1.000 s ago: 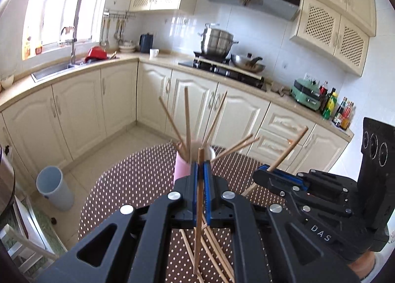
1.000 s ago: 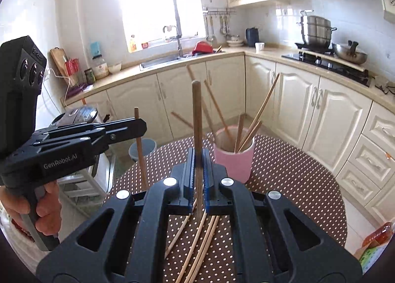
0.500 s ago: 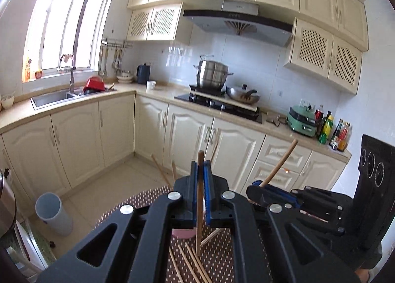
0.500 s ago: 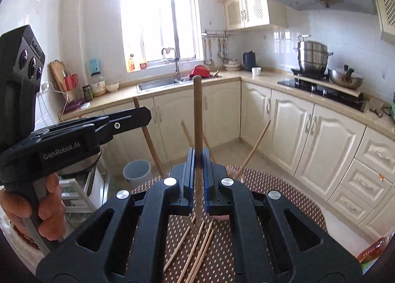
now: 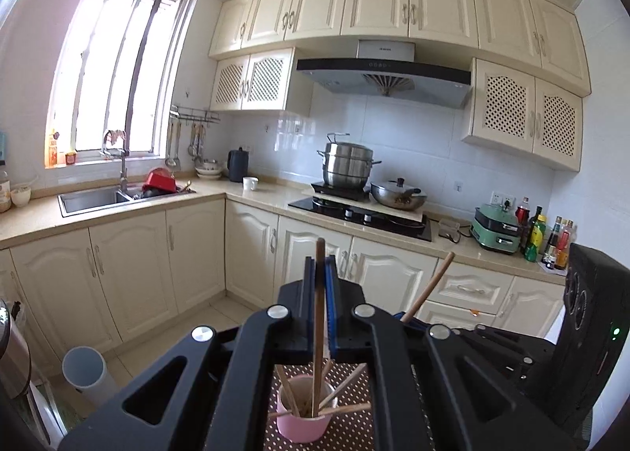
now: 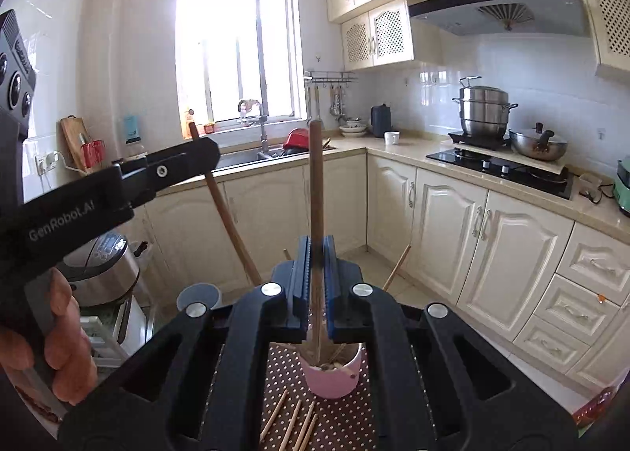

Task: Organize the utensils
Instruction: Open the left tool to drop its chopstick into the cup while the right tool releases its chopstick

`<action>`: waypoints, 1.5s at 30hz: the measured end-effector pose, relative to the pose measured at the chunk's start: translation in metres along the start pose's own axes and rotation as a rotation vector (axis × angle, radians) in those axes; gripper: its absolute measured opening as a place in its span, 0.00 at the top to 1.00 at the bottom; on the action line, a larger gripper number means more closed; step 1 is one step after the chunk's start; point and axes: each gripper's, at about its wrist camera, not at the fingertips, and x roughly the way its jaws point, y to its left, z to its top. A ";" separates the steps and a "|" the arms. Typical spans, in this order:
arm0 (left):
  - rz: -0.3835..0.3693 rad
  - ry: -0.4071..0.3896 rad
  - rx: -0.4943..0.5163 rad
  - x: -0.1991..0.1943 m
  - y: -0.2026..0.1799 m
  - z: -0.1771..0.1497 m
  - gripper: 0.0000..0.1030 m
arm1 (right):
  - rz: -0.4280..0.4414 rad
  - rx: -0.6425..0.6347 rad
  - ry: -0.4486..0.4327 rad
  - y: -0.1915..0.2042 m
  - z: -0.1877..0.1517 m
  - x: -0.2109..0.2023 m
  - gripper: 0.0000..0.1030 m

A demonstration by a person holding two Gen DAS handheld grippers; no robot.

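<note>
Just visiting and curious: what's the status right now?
Left gripper shut on a wooden chopstick. Right gripper shut on another. Pink cup below; loose chopsticks on dotted cloth. Path clear.

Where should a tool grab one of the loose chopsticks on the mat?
Take a loose chopstick mid-shaft from above, jaws across its width. They lie flat and close together on the dotted mat beside the pink cup, so the outermost stick probably gives the fingers most room.
</note>
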 end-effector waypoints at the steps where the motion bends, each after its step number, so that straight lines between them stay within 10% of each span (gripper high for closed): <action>1: 0.006 -0.005 0.005 0.002 -0.001 0.000 0.95 | -0.014 -0.006 -0.004 -0.001 0.000 0.001 0.94; 23: 0.031 0.177 0.083 0.058 -0.004 -0.068 0.94 | -0.005 0.025 0.084 -0.016 -0.023 0.032 0.94; 28: 0.047 0.189 0.064 0.055 0.008 -0.073 0.70 | 0.001 0.044 0.112 -0.018 -0.029 0.037 0.94; 45: 0.131 0.112 0.110 0.013 0.025 -0.072 0.49 | 0.000 0.019 0.159 -0.002 -0.040 0.044 0.94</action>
